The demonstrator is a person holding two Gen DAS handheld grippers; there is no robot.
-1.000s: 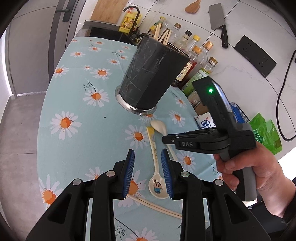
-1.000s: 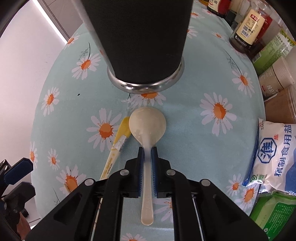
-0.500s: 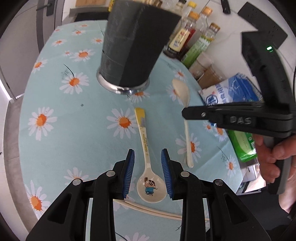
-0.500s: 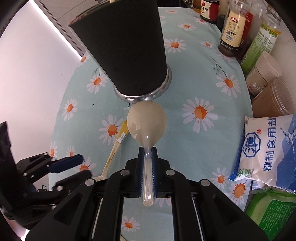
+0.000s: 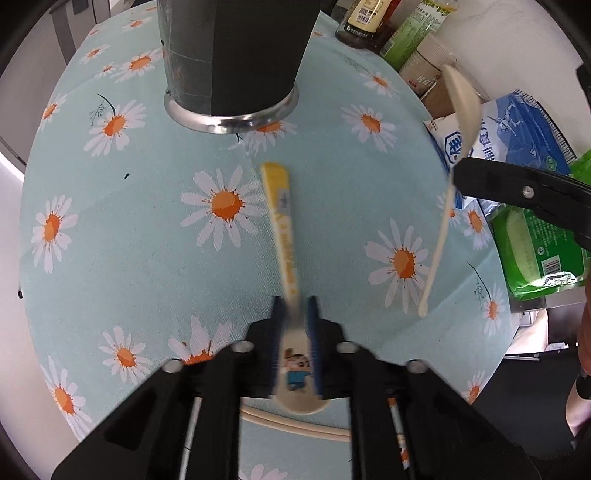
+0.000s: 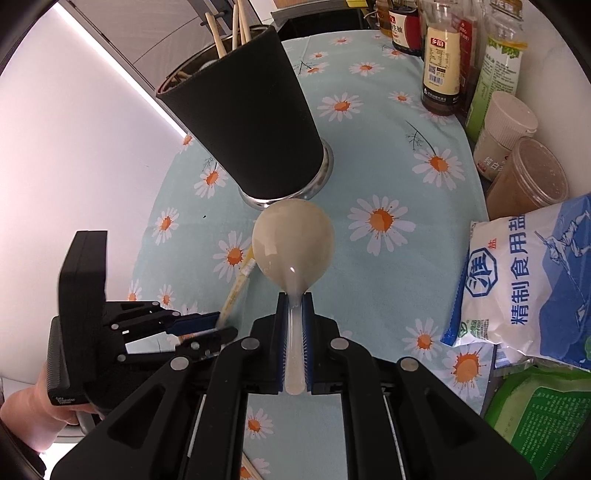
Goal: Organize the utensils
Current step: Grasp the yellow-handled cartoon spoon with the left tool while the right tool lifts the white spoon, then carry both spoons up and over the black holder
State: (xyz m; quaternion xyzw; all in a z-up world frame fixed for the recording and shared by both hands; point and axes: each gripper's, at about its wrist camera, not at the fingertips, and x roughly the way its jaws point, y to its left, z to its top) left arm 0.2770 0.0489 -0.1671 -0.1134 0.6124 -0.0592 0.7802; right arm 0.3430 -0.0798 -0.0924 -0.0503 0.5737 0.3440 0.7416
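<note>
- Gripping a cream spoon (image 6: 293, 251) by its handle, the right gripper (image 6: 294, 310) is clenched, blue pads pressed on either side; the bowl points away, toward the holder's base, and the handle end sticks out near the camera.
- From the left wrist view that spoon (image 5: 461, 96) hangs clear above the tablecloth (image 5: 129, 229), at the right, held by the right gripper (image 5: 458, 177).
- Left gripper (image 5: 295, 314): jaws have just been closing and now pinch the cartoon spoon (image 5: 284, 221) where handle meets bowl. Frame is blurred there.
- Cartoon spoon's yellow handle runs far-ward toward the holder; its printed bowl sits near, between the fingers. Whether it has left the cloth, cannot tell.
- Black utensil holder (image 6: 243, 110) with a steel base stands at the far middle of the table, chopsticks (image 6: 221, 33) sticking up inside.
- One loose chopstick (image 5: 295, 421) lies crosswise on the cloth, just below the left gripper.
- Right edge: sauce bottles (image 6: 441, 55) far, a blue-white salt bag (image 6: 524, 273) and a green packet (image 6: 539, 417) nearer.
- A hand (image 6: 33, 410) holds the left gripper's grip (image 6: 218, 325) at near left.
</note>
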